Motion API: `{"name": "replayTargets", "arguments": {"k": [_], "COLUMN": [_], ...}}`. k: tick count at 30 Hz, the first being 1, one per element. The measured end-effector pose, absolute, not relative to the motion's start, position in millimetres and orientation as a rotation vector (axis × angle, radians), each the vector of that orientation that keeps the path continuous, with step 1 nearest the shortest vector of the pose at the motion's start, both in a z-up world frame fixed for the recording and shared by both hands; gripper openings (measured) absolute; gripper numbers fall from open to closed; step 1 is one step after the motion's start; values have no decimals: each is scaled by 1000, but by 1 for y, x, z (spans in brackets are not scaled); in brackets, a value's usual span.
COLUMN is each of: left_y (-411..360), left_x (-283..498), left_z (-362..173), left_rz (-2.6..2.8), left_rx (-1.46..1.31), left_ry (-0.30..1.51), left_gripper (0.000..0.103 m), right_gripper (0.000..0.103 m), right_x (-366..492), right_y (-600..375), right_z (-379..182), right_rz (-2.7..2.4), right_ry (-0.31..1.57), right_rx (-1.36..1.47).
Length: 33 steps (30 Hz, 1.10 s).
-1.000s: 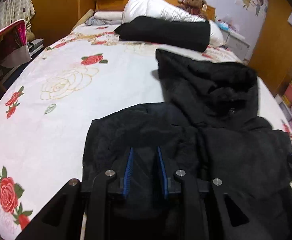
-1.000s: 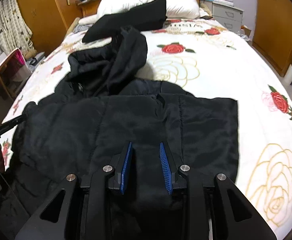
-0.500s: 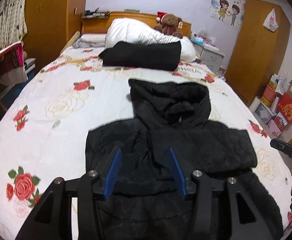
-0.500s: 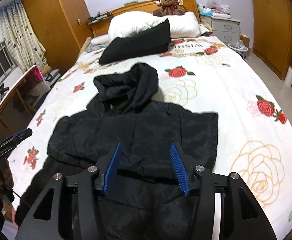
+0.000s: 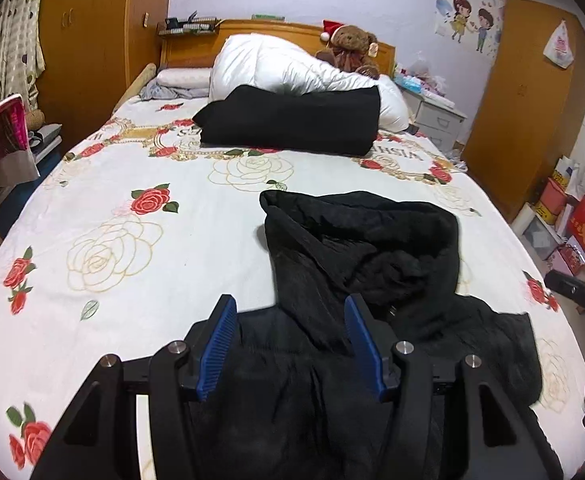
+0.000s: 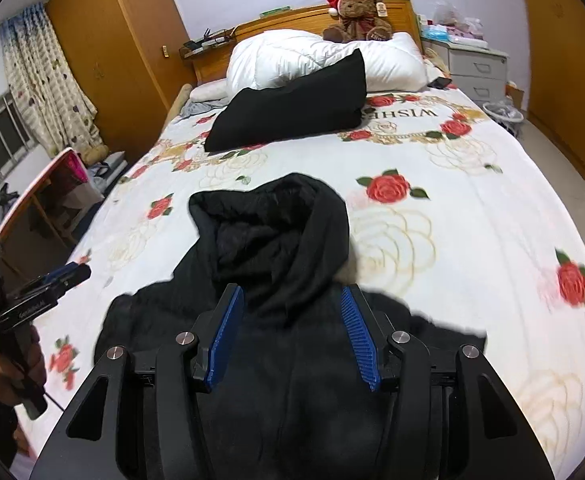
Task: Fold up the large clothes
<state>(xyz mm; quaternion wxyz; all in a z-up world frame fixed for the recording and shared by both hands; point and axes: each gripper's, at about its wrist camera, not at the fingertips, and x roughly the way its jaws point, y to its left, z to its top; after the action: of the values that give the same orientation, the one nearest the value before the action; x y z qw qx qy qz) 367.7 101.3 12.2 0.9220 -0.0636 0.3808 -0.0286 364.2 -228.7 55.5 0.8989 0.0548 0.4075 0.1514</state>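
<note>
Two grippers appear, each with blue-padded jaws spread wide and nothing between them: the left gripper [image 5: 290, 344] at the lower centre of its own view, and the right gripper [image 6: 290, 338] at the lower centre of its view. The task item, a black hooded jacket [image 5: 372, 300], lies on the floral bedsheet [image 5: 132, 208] in the lower half of both frames, its hood [image 6: 276, 220] pointing toward the headboard and its body running under both grippers to the bottom edge. In the right wrist view the left gripper also shows at the left edge, held in a hand [image 6: 8, 368]. Beyond the jacket, in the upper centre, a folded black garment [image 5: 292, 124] rests against a white duvet [image 5: 288, 68], with a brown teddy bear [image 6: 358, 12] in a red hat sitting on top by the wooden headboard [image 5: 276, 28]. A grey nightstand [image 6: 476, 68] stands at the upper right; its top holds assorted small items too blurred to identify. Red boxes [image 5: 584, 228] are stacked at the right edge of the left wrist view. Nothing lies between either gripper and the jacket.
</note>
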Motion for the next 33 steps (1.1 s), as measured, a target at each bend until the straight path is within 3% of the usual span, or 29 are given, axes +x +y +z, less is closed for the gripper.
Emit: {"name": "replayTargets", "arguments": {"k": [21, 22, 24, 27, 33], "left_y": [92, 93, 91, 86, 96], "left_x": [573, 580, 588, 589, 542], "left_z": [-77, -81, -88, -96, -58], "left_rz": [-17, -7, -28, -45, -71], "left_rx": [-95, -96, -110, -102, -148], "left_ry": [857, 862, 873, 900, 774], "left_gripper": [59, 59, 57, 11, 4], "right_gripper": [52, 50, 18, 13, 11], "right_x": [531, 532, 530, 526, 501], "right_y": [-163, -160, -153, -151, -162], "right_z": [-19, -22, -29, -31, -5], "right_rz": [332, 340, 355, 365, 392], "right_ry": [861, 867, 868, 863, 811], "right_rx": [-167, -184, -219, -225, -179]}}
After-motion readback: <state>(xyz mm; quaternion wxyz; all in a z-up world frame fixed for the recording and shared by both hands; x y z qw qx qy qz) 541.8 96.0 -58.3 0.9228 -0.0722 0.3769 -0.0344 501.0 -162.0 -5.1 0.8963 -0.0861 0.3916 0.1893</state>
